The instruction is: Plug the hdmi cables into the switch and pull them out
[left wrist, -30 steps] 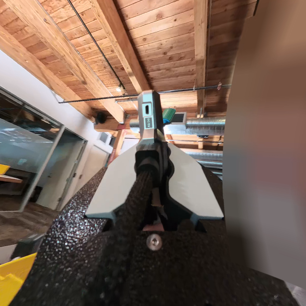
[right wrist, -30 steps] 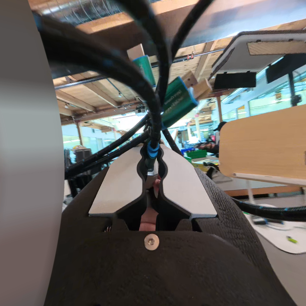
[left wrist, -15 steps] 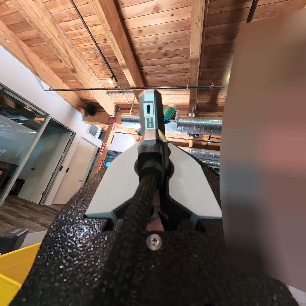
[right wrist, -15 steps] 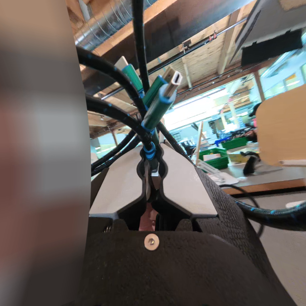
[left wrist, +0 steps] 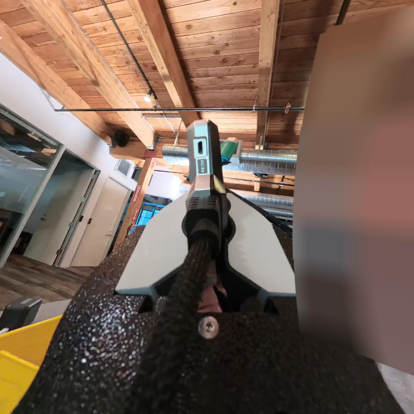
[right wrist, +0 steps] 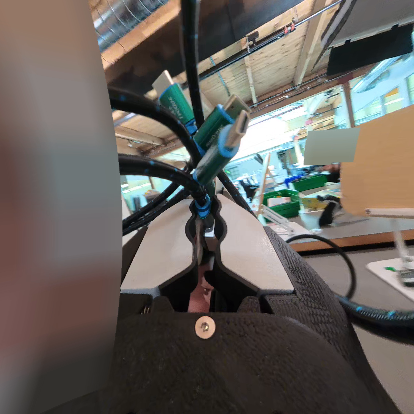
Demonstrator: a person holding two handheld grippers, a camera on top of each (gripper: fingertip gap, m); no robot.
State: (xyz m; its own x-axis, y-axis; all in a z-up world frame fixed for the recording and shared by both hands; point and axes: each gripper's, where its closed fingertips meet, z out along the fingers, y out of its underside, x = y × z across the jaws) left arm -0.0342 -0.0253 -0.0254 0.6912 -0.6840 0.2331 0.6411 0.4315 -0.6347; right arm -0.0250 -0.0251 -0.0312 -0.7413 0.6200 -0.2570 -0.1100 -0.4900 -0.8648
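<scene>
Pointing steeply upward toward a wooden beamed ceiling (left wrist: pixel 201 56), the left gripper (left wrist: pixel 207 215) was closed narrowly on a grey adapter (left wrist: pixel 201 161), a slim box with a small port on its face. The adapter stood upright out of the fingertips toward 12 o'clock, its long axis in line with the fingers. Both pale fingers (left wrist: pixel 161 242) pressed on its dark ribbed base, and a thick braided cable (left wrist: pixel 192 268) ran from that base back toward 6 o'clock, over the gripper body.

The right gripper (right wrist: pixel 205 215) also tilted upward and was closed narrowly on a green plug (right wrist: pixel 207 206) with a blue collar, seated in the notch between its fingers (right wrist: pixel 168 242). The plug's metal tip appeared to face back toward the camera, though this was hard to tell. Black braided cables (right wrist: pixel 156 125) flecked with blue looped off toward 9 and 10 o'clock. Three more green plugs (right wrist: pixel 215 156) hung just above the fingertips toward 12 and 1 o'clock, metal tips aimed up and to the right.

In the left view, one green plug (left wrist: pixel 228 147) showed just past the adapter at 1 o'clock, so the right gripper's bundle lay near the adapter, slightly to its right. A grey counter (right wrist: pixel 324 268) lay at 3 o'clock in the right view. A yellow bin (left wrist: pixel 22 363) sat at 8 o'clock in the left view.
</scene>
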